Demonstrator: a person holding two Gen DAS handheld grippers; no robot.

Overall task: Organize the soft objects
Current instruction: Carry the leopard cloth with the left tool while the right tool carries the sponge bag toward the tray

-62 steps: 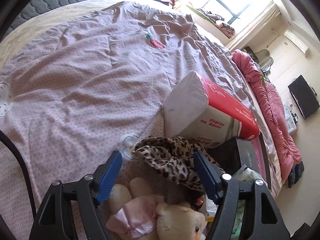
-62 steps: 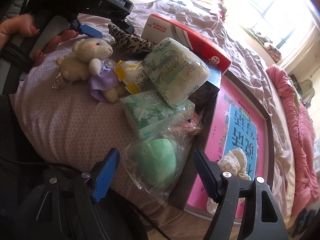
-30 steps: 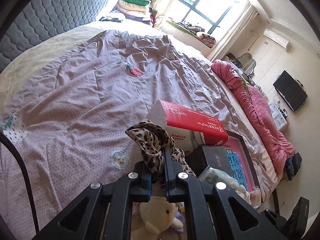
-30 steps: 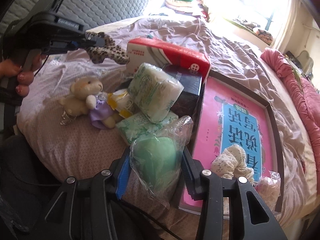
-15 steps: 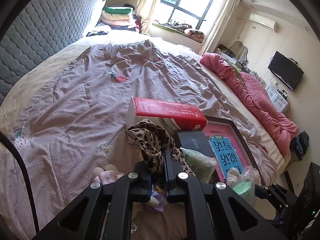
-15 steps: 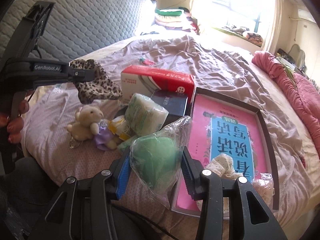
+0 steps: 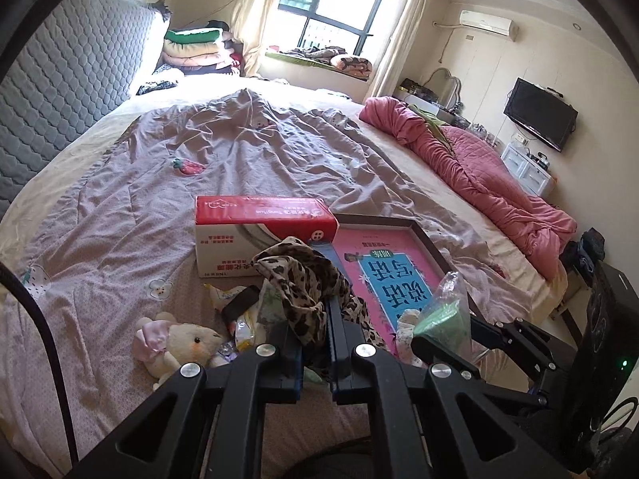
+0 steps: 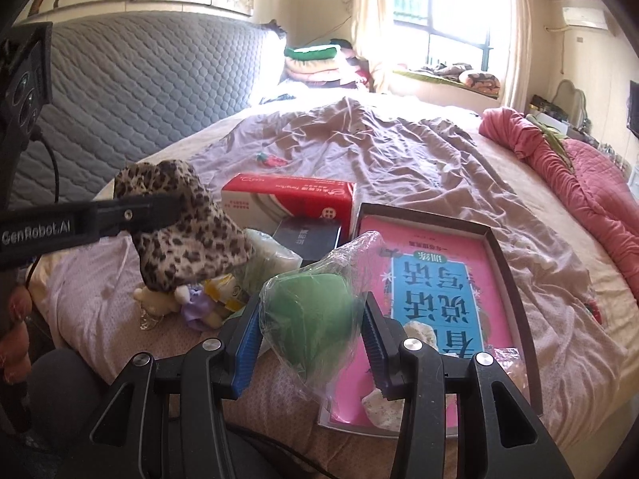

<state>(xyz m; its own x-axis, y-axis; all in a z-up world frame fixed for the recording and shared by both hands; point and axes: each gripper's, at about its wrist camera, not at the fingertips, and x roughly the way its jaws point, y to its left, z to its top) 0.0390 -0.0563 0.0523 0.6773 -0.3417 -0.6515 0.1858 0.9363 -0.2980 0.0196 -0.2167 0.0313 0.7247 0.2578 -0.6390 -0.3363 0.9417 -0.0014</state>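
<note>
My left gripper (image 7: 314,315) is shut on a leopard-print cloth (image 7: 307,279), held up above the bed; from the right wrist view that cloth (image 8: 187,235) hangs from the left gripper's fingers (image 8: 151,211) at the left. My right gripper (image 8: 311,319) is shut on a green soft object in a clear plastic bag (image 8: 311,303), lifted off the bedspread; the same bag (image 7: 443,311) shows at the right of the left wrist view. Below lie a small teddy bear (image 7: 179,343), tissue packs (image 8: 271,259) and a red and white tissue box (image 7: 259,235).
A shallow dark-framed box with a pink book (image 8: 431,291) lies on the mauve bedspread (image 7: 239,159), with a patterned cloth bundle (image 8: 423,331) at its near end. A pink quilt (image 7: 471,171) runs along the right side. The grey headboard (image 8: 139,99) stands at left.
Both grippers have risen off the bed with their loads. The left one carried the leopard cloth up and toward the pink box; the right one lifted the bagged green object.
</note>
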